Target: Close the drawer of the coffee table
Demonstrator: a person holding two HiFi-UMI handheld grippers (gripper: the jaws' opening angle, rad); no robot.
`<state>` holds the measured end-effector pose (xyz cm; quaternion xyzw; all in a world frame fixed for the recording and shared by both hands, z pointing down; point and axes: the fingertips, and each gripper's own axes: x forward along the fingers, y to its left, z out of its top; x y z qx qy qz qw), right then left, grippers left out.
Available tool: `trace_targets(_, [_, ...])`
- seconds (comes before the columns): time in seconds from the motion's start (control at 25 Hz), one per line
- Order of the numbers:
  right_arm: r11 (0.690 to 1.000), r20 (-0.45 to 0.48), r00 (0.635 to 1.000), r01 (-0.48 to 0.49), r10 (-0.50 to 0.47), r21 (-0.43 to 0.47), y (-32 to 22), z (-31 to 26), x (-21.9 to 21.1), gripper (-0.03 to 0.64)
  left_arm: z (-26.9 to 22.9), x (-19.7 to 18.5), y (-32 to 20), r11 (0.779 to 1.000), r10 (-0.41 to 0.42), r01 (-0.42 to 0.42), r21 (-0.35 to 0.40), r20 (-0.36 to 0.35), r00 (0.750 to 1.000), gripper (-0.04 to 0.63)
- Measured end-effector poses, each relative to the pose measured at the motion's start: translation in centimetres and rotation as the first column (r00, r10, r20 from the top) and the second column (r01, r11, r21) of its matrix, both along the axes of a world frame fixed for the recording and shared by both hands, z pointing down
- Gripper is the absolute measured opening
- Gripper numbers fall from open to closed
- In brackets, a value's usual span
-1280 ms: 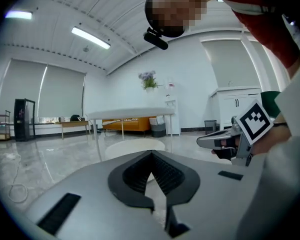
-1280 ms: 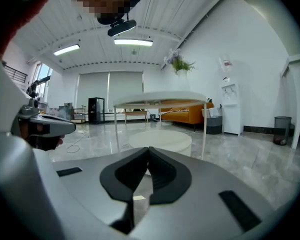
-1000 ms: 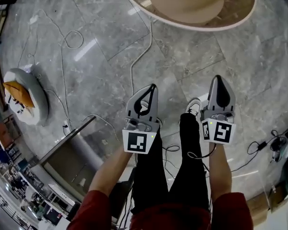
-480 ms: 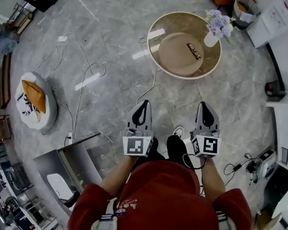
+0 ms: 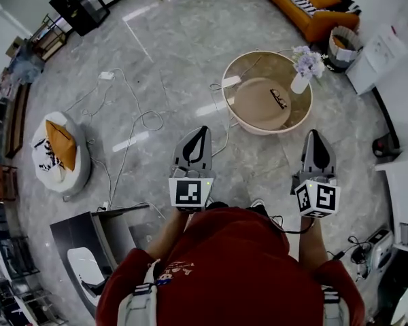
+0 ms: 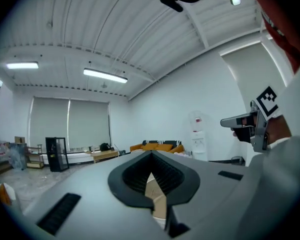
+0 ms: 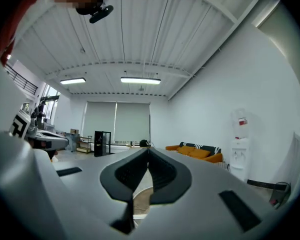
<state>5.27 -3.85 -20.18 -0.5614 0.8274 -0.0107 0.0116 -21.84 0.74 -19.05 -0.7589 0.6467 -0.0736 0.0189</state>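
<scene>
Only the head view shows the round coffee table (image 5: 251,73) at one o'clock, its drawer indiscernible, bearing flower vase (image 5: 300,82) and glasses (image 5: 279,98); gripper views show ceiling lights (image 6: 105,75) instead; left gripper (image 5: 205,129) and right gripper (image 5: 313,133) closed, empty.

The round, tan-topped coffee table (image 5: 253,109) with a pale rim stands on the grey floor (image 5: 177,60), drawer not discernible.

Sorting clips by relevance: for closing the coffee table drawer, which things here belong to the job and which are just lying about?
Job: table (its drawer cannot be seen from above); left gripper and right gripper, both shut and empty.

Lying about: vase, glasses, sofa, basket, pouf, cables.
</scene>
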Motion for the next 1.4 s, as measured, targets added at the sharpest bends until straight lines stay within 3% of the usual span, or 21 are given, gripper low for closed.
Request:
trace_targets(0.12, [1.0, 0.008, 1.0, -0.002, 0.002, 0.016, 0.5, -1.3, -0.1, 0.021, -1.8, -0.8, 0.3, 0.998, -0.007, 0.01, 0.058, -0.039, 0.999, 0.014])
trace_targets(0.24, [1.0, 0.002, 1.0, 0.006, -0.006, 0.007, 0.5, -1.7, -1.3, 0.021, -2.8, -1.6, 0.8, 0.999, -0.021, 0.023, 0.039, -0.064, 0.998, 0.014])
trace_targets(0.76, [0.999, -0.061, 0.998, 0.037, -0.035, 0.034, 1.6, -1.9, -4.8, 0.021, -4.3, -5.0, 2.4, 0.99, -0.078, 0.089, 0.113, -0.105, 0.991, 0.012])
trace_targets(0.96, [1.0, -0.092, 0.995, 0.026, -0.025, 0.013, 1.9, -1.7, -4.5, 0.021, -3.8, -4.0, 2.1, 0.993, -0.049, 0.053, 0.103, -0.037, 0.998, 0.014])
trace_targets(1.4, [0.999, -0.077, 0.997, 0.014, -0.011, 0.036, 2.1, -1.6, -4.8, 0.021, -2.8, -3.0, 1.7, 0.996, -0.025, 0.029, 0.083, -0.048, 0.999, 0.014])
